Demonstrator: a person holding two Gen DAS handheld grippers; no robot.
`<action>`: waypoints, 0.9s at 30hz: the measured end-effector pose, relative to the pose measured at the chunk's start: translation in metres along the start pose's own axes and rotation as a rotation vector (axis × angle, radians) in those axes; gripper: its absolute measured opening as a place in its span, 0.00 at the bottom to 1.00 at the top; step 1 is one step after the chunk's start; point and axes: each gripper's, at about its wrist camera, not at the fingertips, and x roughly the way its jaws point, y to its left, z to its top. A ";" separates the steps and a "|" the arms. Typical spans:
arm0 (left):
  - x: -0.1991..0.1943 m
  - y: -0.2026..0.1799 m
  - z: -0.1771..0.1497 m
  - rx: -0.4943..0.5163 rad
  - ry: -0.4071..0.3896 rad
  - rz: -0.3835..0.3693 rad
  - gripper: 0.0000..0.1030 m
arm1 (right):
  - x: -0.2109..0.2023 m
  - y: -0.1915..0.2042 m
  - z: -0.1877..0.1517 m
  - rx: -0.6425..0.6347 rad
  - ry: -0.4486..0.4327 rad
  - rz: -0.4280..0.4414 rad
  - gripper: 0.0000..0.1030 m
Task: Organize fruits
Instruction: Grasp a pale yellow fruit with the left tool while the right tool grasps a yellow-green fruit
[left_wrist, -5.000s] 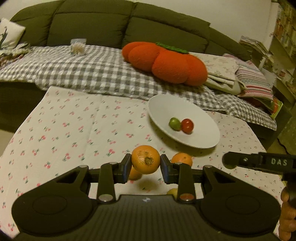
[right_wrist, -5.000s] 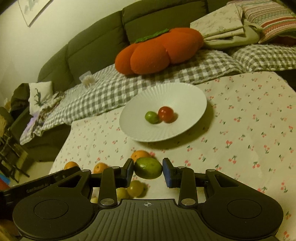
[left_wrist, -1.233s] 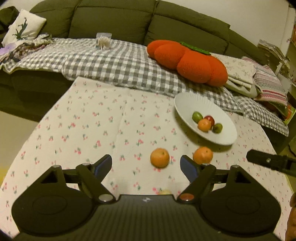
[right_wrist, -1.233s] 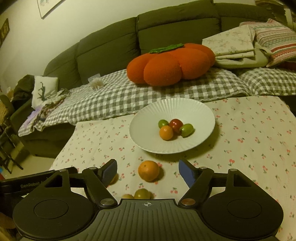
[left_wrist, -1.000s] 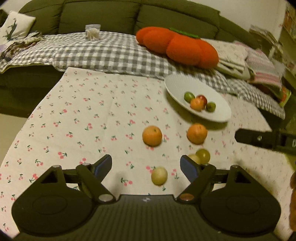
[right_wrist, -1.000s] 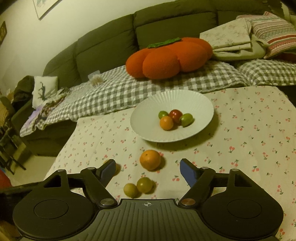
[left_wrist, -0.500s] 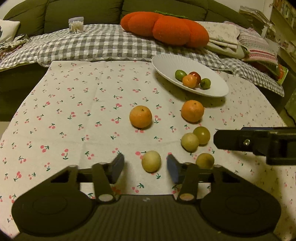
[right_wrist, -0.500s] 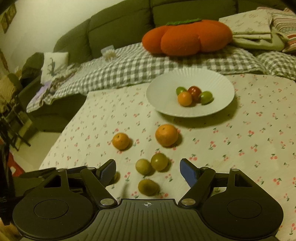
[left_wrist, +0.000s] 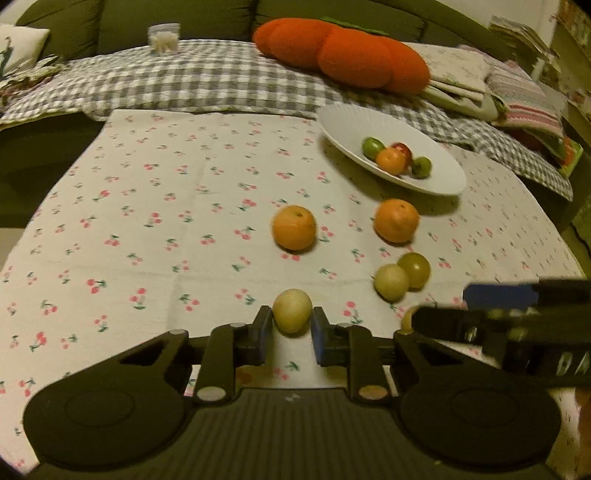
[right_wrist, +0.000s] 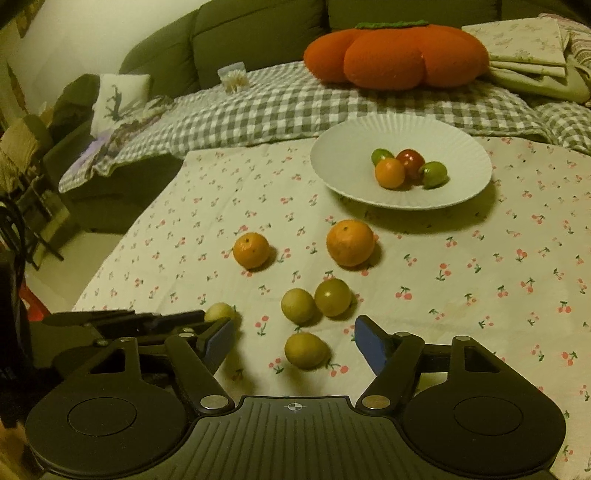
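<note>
Here we look across a green sofa (right_wrist: 258, 33) draped with a checked blanket (right_wrist: 280, 107), on which an orange pumpkin cushion (right_wrist: 397, 55) rests. In front of it our table wears a cherry-print cloth (left_wrist: 155, 206). Toward the far right of the cloth stands a white plate (right_wrist: 354, 173) holding four small fruits: two green, one orange and one red. Just short of the plate lie two oranges, the larger one (right_wrist: 350, 242) near the plate's shadow and the smaller one (right_wrist: 251, 250) well apart to its left. Nearer us, two yellow-green fruits (right_wrist: 316, 300) touch each other. Our left gripper (left_wrist: 291, 328) is clamped on a pale yellow fruit (left_wrist: 291, 310) that rests on the cloth, both pads pressing its sides. Our right gripper (right_wrist: 293, 339) has its jaws closing around a yellow-green fruit (right_wrist: 306, 350) lying between them, the blue pads (right_wrist: 369, 341) not touching it yet.
</note>
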 end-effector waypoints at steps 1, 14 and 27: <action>-0.001 0.002 0.001 -0.009 -0.001 0.011 0.20 | 0.002 0.001 -0.001 -0.002 0.006 0.000 0.68; -0.001 0.011 0.003 -0.053 0.014 0.014 0.20 | 0.032 0.024 -0.016 -0.123 0.058 -0.063 0.25; -0.007 0.011 0.007 -0.076 -0.002 -0.005 0.20 | 0.023 0.027 -0.011 -0.131 0.010 -0.052 0.25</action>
